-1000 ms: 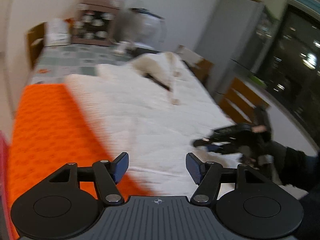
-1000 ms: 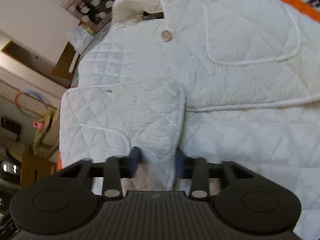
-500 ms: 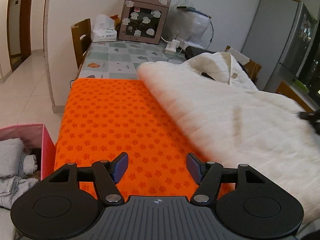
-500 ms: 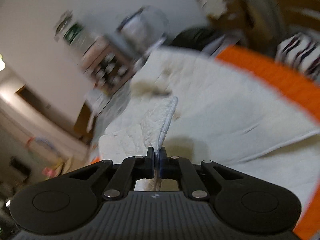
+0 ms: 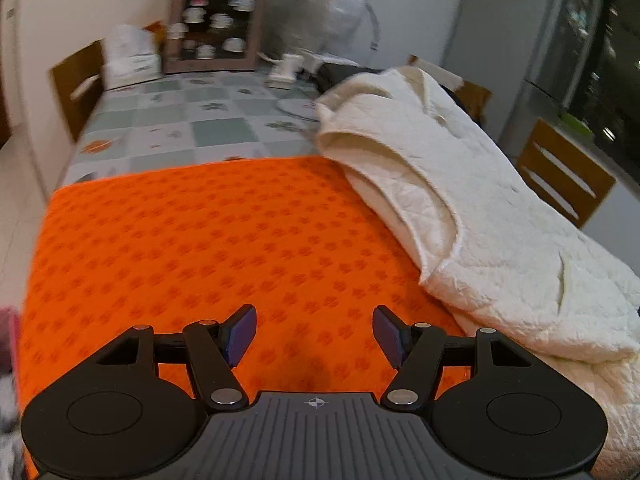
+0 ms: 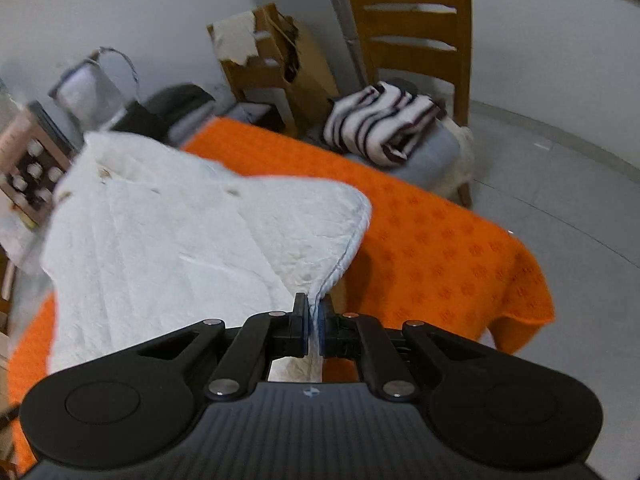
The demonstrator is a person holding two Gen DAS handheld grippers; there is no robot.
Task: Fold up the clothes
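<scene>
the white quilted jacket (image 6: 160,240) lay across the orange mat (image 5: 192,248) on the surface, filling the left of the right-wrist frame. its hem, flat a second earlier, had been pinched and lifted by the right gripper (image 6: 315,326), whose fingers had closed tight on the cloth edge; the fold looked newly begun. the left gripper (image 5: 314,334), which had swung from the jacket to bare mat, held its fingers well apart and empty at lower centre. counted: one jacket, one mat, two grippers, one striped folded garment (image 6: 380,120) at upper right, two wooden chairs (image 5: 564,176) in the left view.
</scene>
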